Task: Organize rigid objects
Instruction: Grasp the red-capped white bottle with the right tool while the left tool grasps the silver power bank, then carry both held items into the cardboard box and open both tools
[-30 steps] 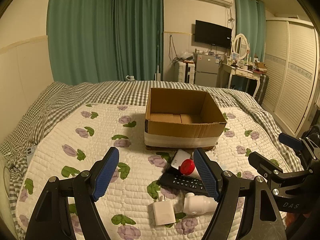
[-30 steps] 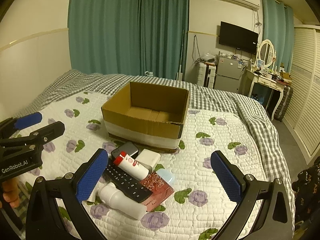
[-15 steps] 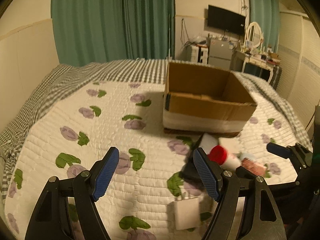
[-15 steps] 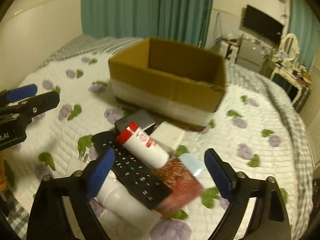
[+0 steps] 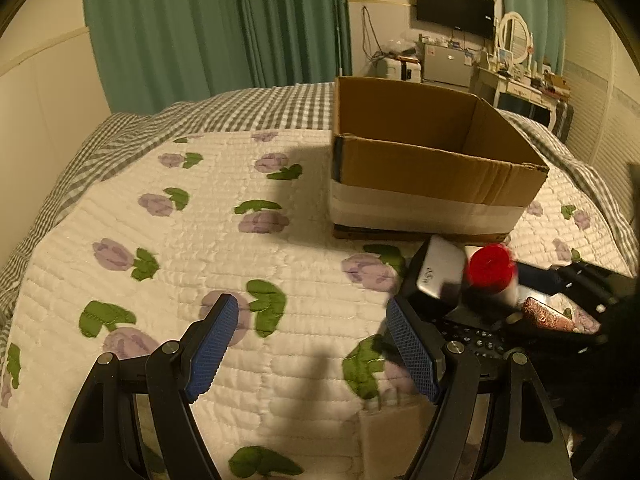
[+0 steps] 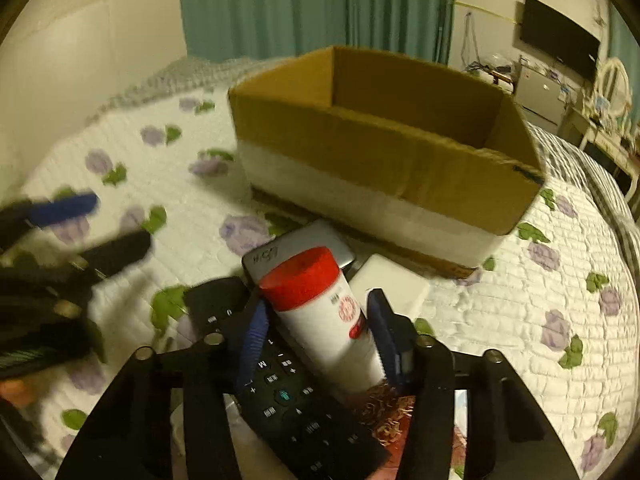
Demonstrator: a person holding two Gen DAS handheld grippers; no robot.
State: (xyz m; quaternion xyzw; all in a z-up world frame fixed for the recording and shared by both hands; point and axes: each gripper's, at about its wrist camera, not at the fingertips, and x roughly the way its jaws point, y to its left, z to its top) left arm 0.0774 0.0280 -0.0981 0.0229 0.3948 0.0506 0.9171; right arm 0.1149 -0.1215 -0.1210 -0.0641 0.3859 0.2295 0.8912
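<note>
Right gripper nearest in right wrist view, blue pads either side of the red-capped white bottle. The right pad looks to be against the bottle's side, while the left pad sits close with a slight gap, so contact on that side can't be told; jaws narrowed around it, firm grip not confirmed. Bottle lies tilted, cap pointing away, resting over the black remote. Red patterned packet under the bottle's base end. White flat box just right of the cap, silver-grey device just behind the cap, touching the remote's far end.

Left gripper spread wide, holding nothing, hovering over the quilt. White charger block on the quilt just below its right finger, blurred. In this view the pile sits to the right: silver device, bottle's red cap, remote, packet, with the right gripper's dark frame over them.

Behind the pile, open cardboard box with white tape band round its lower wall, on the quilt, near the pile but not touching the bottle; its floor is hidden. Grey checked blanket past the quilt. Green curtains, wall TV, dresser with round mirror at back.
</note>
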